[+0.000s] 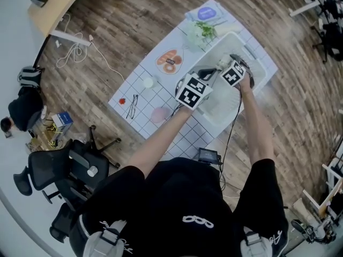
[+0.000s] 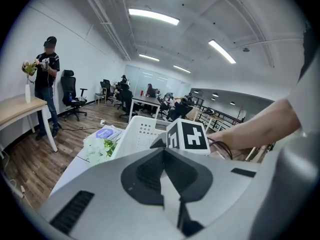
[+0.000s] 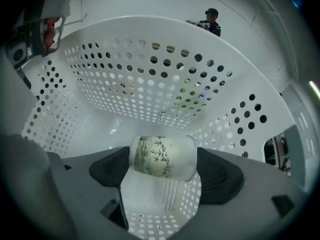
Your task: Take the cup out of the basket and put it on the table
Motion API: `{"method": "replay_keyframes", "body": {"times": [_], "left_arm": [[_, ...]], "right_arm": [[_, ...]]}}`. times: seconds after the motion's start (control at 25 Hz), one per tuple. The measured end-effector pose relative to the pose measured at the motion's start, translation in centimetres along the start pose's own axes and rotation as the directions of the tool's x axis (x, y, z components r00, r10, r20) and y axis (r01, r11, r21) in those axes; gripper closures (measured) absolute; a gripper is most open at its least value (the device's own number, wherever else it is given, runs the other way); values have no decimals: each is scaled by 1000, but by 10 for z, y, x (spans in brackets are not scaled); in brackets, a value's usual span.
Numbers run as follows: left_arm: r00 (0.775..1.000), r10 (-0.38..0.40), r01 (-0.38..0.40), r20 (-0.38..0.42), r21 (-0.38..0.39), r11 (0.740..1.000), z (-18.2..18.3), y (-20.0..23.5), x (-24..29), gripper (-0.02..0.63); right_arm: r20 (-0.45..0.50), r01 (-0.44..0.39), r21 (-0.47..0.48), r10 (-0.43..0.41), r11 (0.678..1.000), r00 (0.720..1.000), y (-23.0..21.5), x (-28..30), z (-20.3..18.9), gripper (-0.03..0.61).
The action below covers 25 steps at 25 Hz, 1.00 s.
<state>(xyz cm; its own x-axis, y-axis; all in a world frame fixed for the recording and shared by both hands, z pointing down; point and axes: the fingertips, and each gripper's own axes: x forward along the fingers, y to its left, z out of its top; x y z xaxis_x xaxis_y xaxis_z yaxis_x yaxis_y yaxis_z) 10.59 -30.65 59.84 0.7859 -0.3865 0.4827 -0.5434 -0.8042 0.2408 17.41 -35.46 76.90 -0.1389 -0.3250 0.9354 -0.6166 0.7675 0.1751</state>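
Basket rescue: my right gripper (image 3: 164, 179) is clamped across a bamboo-print cup (image 3: 162, 156), held sideways low inside the perforated white basket (image 3: 150, 84); my left gripper (image 2: 164, 176), jaws together and empty, hovers near its rim; I judge the smooth cup could roll out of my grip or clip the wall when lifted.

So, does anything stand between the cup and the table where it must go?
Yes: the perforated wall of the basket. The right claw holds the cup inside it, so the cup must clear the rim first.
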Motion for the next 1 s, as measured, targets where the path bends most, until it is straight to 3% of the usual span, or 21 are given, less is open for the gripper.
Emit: {"method": "replay_keyframes", "body": {"times": [0.28,0.68,0.84,1.0], "left_arm": [[1000,13,-13,0,-6,1000,-13,-12,-18,604],[999,25,-26,34,27,999,-6,-30,-41,604],[998,26,-28,53,29,999,3,-39,-60,604],[994,28,-32,105,39,999,16,-46,-82,604]], "right_arm": [[54,24,25,-26,999,998,9,-25,8,186],[153,133,27,-135,991,979,5,-75,28,186],[254,169,118,-194,979,948,-3,-118,40,187],[371,189,234,-267,954,889,-7,-175,45,186]]}}
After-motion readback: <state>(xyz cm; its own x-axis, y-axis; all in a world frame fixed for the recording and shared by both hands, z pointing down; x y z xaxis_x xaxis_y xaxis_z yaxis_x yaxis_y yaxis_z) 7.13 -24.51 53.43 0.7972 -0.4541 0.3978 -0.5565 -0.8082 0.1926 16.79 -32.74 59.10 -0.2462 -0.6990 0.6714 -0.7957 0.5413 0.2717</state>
